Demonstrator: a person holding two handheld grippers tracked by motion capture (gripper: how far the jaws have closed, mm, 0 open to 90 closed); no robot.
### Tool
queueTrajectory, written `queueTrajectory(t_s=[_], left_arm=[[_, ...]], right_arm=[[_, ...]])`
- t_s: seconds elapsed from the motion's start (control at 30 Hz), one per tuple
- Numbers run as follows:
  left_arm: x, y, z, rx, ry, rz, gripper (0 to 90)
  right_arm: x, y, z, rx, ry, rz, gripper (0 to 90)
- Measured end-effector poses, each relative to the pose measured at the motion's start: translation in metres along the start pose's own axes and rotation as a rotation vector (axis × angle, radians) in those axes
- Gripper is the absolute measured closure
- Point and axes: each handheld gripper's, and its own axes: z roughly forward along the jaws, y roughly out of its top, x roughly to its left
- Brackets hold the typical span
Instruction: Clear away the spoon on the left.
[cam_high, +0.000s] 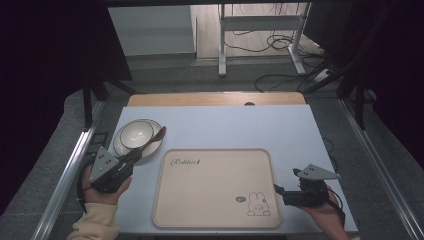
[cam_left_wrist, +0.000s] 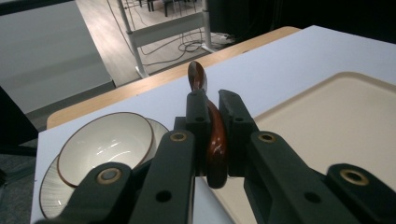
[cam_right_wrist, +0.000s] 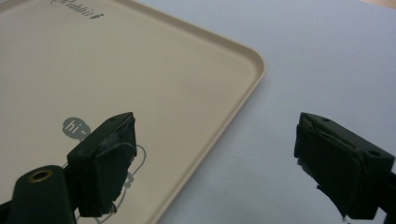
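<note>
While the left tongs (cam_left_wrist: 212, 116) clamp the spoon (cam_left_wrist: 215, 140) mid-handle above the bench (cam_high: 225, 125), beside the bowl (cam_high: 136, 134), right tongs (cam_right_wrist: 224, 154) gape empty near the tray (cam_high: 215, 187). Spoon: light, stiff, glossy; probably slippery.

On the surface (cam_high: 225, 125) the tray (cam_high: 215, 220) lies near the front edge, at the middle; the bowl (cam_high: 134, 134) sits in the plate (cam_high: 150, 150) behind and left of the tray; the spoon (cam_high: 152, 140) lies between the left gripper (cam_high: 131, 159) jaws, over the plate's right rim; the right gripper (cam_high: 280, 192) sits just beside the tray's right edge.
</note>
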Motion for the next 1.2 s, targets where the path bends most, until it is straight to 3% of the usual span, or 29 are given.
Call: queueTrajectory(t_s=[0.4,1.1,1.2], left_arm=[[-0.010,-0.003,0.006,0.022,-0.030,0.021,84.3],[-0.037,-0.002,0.016,0.061,-0.101,0.102,84.3],[-0.039,-0.004,0.018,0.063,-0.105,0.097,84.3]], right_arm=[[0.000,0.000,0.000,0.002,0.001,-0.004,13.6],[0.001,0.000,0.001,0.004,0.004,-0.008,13.7],[0.001,0.000,0.001,0.005,0.005,-0.009,13.6]])
